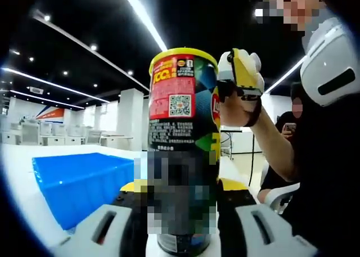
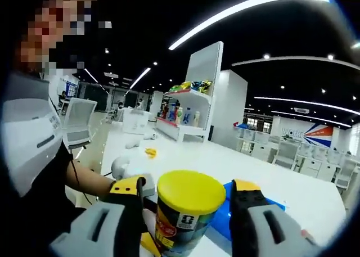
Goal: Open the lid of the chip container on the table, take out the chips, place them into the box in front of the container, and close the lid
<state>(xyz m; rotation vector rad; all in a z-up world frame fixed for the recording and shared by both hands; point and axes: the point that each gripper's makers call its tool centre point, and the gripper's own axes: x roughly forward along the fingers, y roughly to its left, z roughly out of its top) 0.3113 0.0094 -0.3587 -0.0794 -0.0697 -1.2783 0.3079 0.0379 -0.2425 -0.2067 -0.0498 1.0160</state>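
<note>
A tall chip can (image 1: 180,122) with a red and black label stands upright between the jaws of my left gripper (image 1: 183,186), which is shut on its lower body. Its yellow lid (image 1: 183,54) is on. My right gripper (image 1: 241,71) hovers beside the can's top, held in a person's hand. In the right gripper view the lid (image 2: 190,192) lies between the spread yellow-tipped jaws of my right gripper (image 2: 188,189), which is open, with small gaps on both sides. The blue box (image 1: 79,184) sits on the white table just left of the can and appears again as the blue box (image 2: 222,217) behind it.
A person in a black shirt (image 1: 332,172) stands close on the right. The white table (image 2: 225,161) stretches away with a small yellow item (image 2: 150,152) on it. A white shelf with bottles (image 2: 188,113) and office chairs (image 2: 76,122) stand further off.
</note>
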